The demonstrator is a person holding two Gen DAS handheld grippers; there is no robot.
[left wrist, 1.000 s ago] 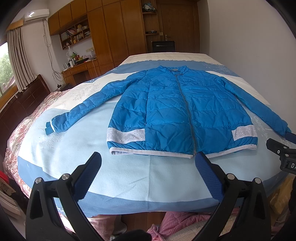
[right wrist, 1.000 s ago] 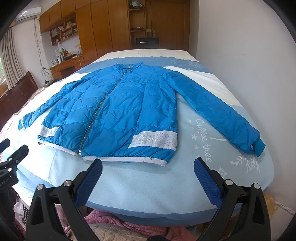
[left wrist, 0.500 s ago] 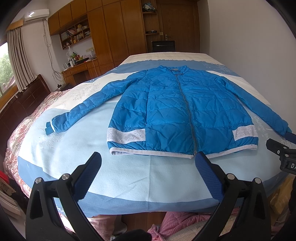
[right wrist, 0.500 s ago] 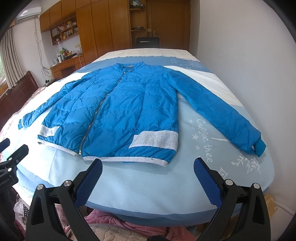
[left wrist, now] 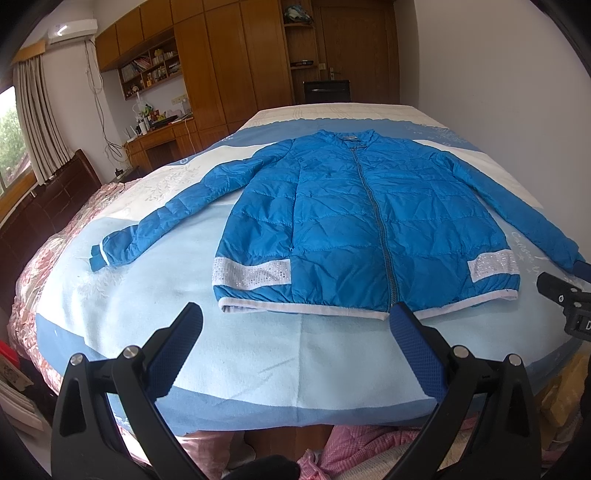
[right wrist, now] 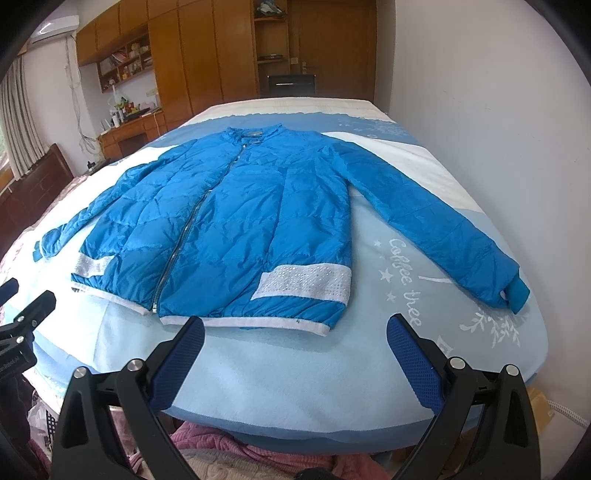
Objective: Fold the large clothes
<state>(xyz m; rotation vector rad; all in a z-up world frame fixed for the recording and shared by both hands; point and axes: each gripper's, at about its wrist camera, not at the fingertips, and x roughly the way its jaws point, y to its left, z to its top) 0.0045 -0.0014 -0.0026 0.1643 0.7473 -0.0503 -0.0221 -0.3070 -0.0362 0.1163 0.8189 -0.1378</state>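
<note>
Nearest to us, at 6 o'clock in the left wrist view, our left gripper (left wrist: 293,334) has its jaws spread wide, blue textured pads (left wrist: 175,350) bare, nothing between them. Our right gripper (right wrist: 291,338) is the same: gaping, empty, held over the near edge of the blanket (right wrist: 280,373).

On the light-blue blanket, at 3 o'clock in the right wrist view, we read white script "Coffee tree" (right wrist: 404,280) with small stars and a frosted sprig beside it. The other gripper's body shows partial lettering at each frame edge; too cropped to read.

Beyond the pads, toward 12 o'clock, the blue puffer jacket (left wrist: 365,225) lies flat, front up, zip closed, both sleeves out to the sides, white hem nearest us. Silver sequin bands (right wrist: 303,282) sit above the hem on each side. A small label at the collar is unreadable.

Farther off: wooden wardrobes (left wrist: 229,62), a cluttered desk (left wrist: 159,129) at 10 o'clock, an air conditioner (left wrist: 72,29) high on the wall.

Against half a second and a second ago: jacket unmoved, both grippers equally wide; views hardly shift.
</note>
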